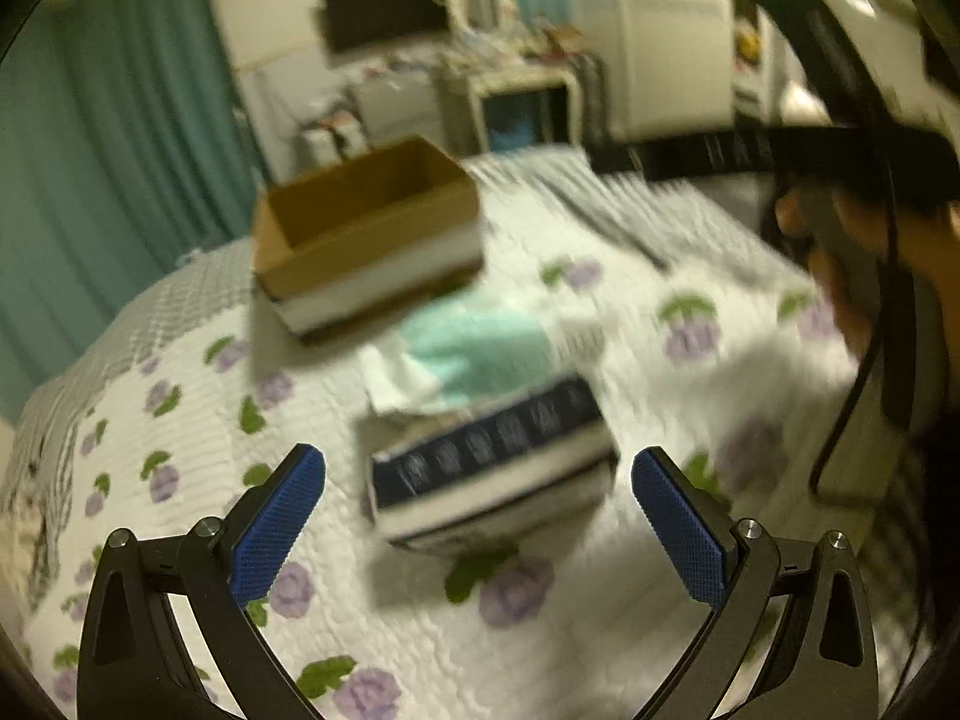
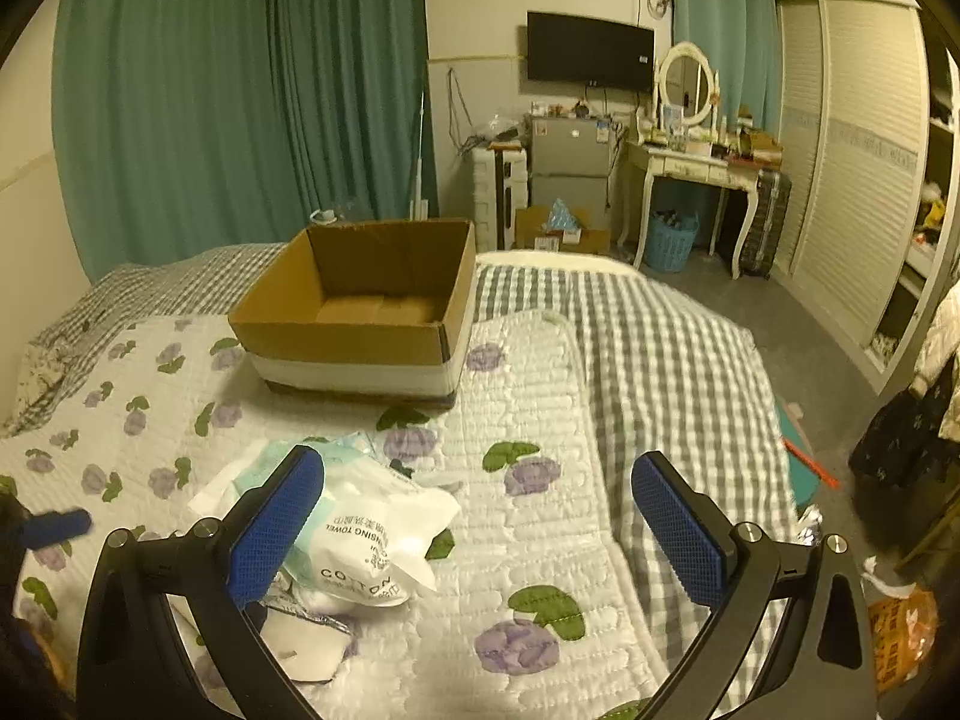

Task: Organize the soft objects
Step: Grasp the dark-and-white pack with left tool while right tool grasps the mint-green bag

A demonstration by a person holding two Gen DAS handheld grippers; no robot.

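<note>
Left wrist view was smeared by motion blur; detail there was poor. The left gripper (image 1: 478,531) stood with its jaws spread wide and nothing between the blue pads (image 1: 276,525). Just ahead of it, at 12 o'clock, a navy-and-white pack (image 1: 489,468) lay on the floral quilt (image 1: 180,420); whether the pads touched it could not be told, but they looked apart from it. Beyond the pack, a mint-and-white soft packet (image 1: 474,348) lay between it and the cardboard box (image 1: 366,234), which sat at 11 o'clock, open-topped. A hand on the other tool (image 1: 840,252) showed at 2 o'clock.

Right wrist view was sharp. The right gripper (image 2: 478,531) was also wide open and empty. A white cotton-towel bag (image 2: 366,534) lay at its 9 to 10 o'clock, partly behind the left pad (image 2: 276,525), with more white packaging below it. The box (image 2: 360,312) sat at 11 o'clock, well apart, its floor bare as far as could be seen. A grey checked blanket (image 2: 660,348) ran from 1 to 3 o'clock.

Judgement: the sorting looked barely begun, with all soft packs on the bed and none in the box. The step in hand appeared to be the left gripper's approach to the navy pack. The next move would call for centring the jaws on the pack, closing gently enough not to crush it, then lifting and carrying it toward 11 o'clock, over the box rim.
</note>
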